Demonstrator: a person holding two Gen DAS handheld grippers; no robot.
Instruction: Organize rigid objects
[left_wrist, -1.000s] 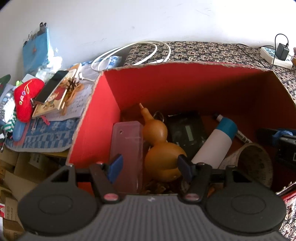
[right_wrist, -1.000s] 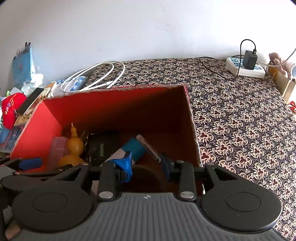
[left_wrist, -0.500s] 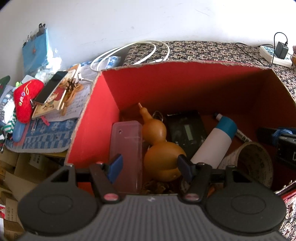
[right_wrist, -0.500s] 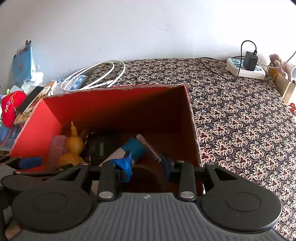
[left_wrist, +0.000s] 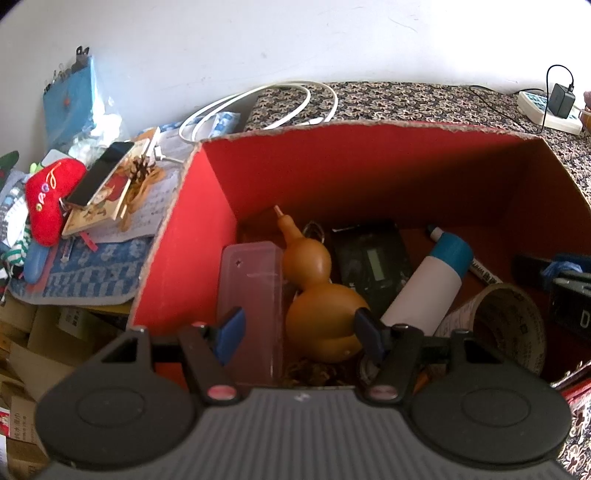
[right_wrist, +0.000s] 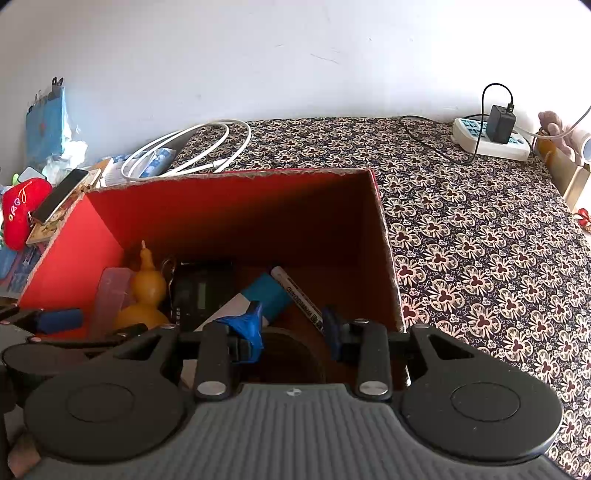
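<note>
Nearest to us, the left gripper (left_wrist: 300, 325) hovers over the near edge of the red box (left_wrist: 177, 266), its fingers (left_wrist: 231, 326) apart and empty, straddling the clear plastic case (left_wrist: 249, 295) and the gourd (left_wrist: 319, 295), which stand side by side and appear to touch. The right gripper (right_wrist: 291, 326) is likewise spread and holding nothing, poised above the tape roll (left_wrist: 506, 325) at the box's near right. If the gourd is the next item, we judge that the fingers should close across its lower bulb, well below the narrow neck, and lift straight up so the case is not dragged along. Farther in lie the black device (left_wrist: 373, 262), the white bottle with blue cap (left_wrist: 432, 291) leaning across it, and the marker (right_wrist: 299, 295) against the right wall. Beyond the box, a white cable (right_wrist: 192, 147) rests on the patterned counter (right_wrist: 480, 258). Compared with the views one second ago, both grippers have barely moved, and nothing in the box has shifted.
</note>
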